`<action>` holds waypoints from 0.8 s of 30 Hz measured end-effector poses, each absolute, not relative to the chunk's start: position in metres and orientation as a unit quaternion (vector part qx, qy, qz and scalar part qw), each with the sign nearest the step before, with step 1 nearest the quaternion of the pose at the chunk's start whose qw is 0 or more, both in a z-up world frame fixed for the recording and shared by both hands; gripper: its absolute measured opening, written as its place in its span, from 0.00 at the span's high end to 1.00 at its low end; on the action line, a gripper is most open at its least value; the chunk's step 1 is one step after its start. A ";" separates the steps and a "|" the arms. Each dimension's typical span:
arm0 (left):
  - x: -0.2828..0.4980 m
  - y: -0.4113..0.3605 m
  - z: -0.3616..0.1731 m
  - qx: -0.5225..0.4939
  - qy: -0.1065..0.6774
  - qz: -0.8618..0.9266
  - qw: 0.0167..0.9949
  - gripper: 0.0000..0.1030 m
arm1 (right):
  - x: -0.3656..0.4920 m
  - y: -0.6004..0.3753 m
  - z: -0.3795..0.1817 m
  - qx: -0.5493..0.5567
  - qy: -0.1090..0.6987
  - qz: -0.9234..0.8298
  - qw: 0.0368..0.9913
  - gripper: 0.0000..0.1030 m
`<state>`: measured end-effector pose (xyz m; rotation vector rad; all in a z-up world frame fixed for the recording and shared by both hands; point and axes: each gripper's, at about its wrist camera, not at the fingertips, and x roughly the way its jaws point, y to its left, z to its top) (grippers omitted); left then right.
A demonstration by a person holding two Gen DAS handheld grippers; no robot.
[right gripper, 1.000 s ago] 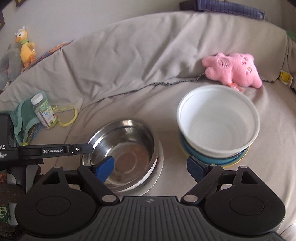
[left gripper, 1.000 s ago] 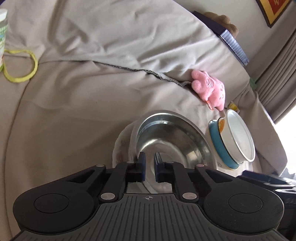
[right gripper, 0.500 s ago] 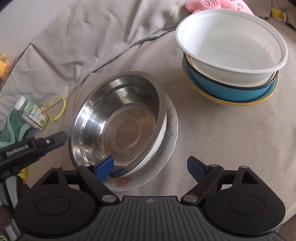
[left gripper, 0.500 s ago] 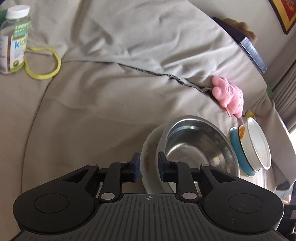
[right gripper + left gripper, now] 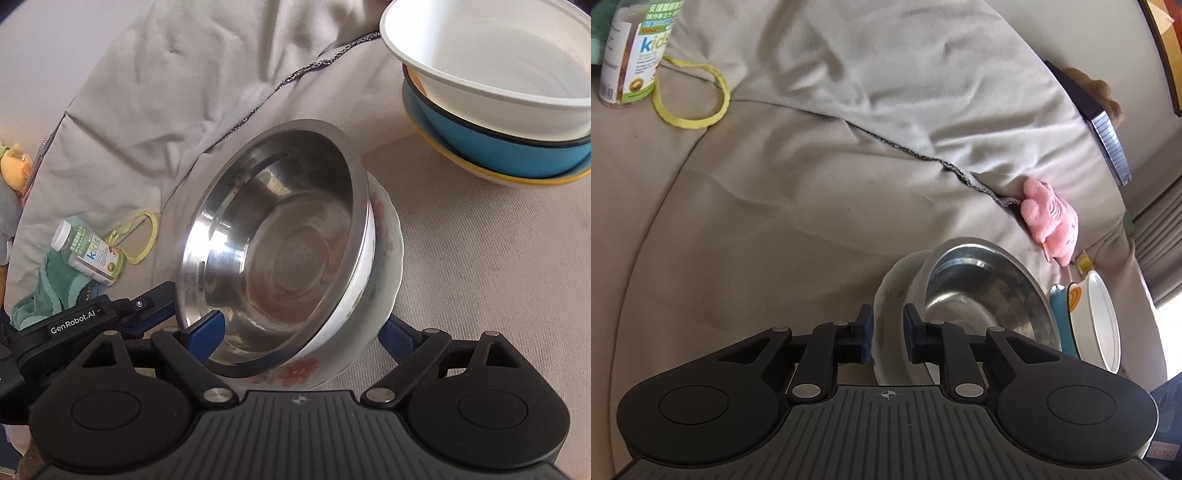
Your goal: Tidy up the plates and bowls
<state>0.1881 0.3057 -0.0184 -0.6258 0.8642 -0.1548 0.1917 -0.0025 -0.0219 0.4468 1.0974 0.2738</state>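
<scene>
Left hand-held gripper [image 5: 885,336] astride plate rim [image 5: 882,314]

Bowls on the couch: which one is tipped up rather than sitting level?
The steel bowl, nested in the floral bowl between the right gripper's open jaws. The white bowl and blue bowl sit level, stacked.

Shiny silver steel bowl [image 5: 280,258] in a white ceramic plate [image 5: 388,236] with faded red flowers; plain white plastic bowl [image 5: 491,62] stacked above a blue one [image 5: 498,144], yellow-rimmed dish [image 5: 517,179] beneath.
</scene>
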 end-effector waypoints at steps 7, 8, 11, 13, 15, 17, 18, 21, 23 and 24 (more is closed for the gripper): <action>0.180 0.299 0.003 -0.272 0.346 -0.062 0.896 0.81 | 0.157 -0.046 0.006 0.133 0.478 0.163 0.853 0.13; 0.178 0.296 0.009 -0.268 0.331 -0.060 0.903 0.81 | 0.151 -0.059 0.011 0.121 0.467 0.162 0.861 0.12; 0.173 0.278 0.027 -0.244 0.299 -0.075 0.920 0.81 | 0.135 -0.099 0.022 0.095 0.435 0.142 0.884 0.10; 0.178 0.254 0.039 -0.236 0.302 -0.097 0.918 0.81 | 0.128 -0.128 0.023 0.098 0.414 0.129 0.896 0.05; 0.186 0.222 0.047 -0.225 0.323 -0.140 0.909 0.81 | 0.130 -0.155 0.018 0.119 0.409 0.122 0.896 0.00; 0.194 0.191 0.051 -0.217 0.347 -0.167 0.897 0.81 | 0.140 -0.181 0.010 0.142 0.415 0.106 0.892 0.00; 0.198 0.174 0.053 -0.210 0.357 -0.178 0.892 0.81 | 0.145 -0.193 0.006 0.150 0.418 0.097 0.891 0.00; 0.210 0.127 0.061 -0.168 0.379 -0.195 0.889 0.81 | 0.160 -0.225 -0.012 0.181 0.427 0.083 0.882 0.00; 0.214 0.101 0.066 -0.130 0.388 -0.199 0.891 0.81 | 0.167 -0.241 -0.026 0.200 0.439 0.075 0.873 0.00; 0.217 0.090 0.068 -0.116 0.391 -0.200 0.891 0.81 | 0.170 -0.247 -0.033 0.206 0.446 0.072 0.868 0.00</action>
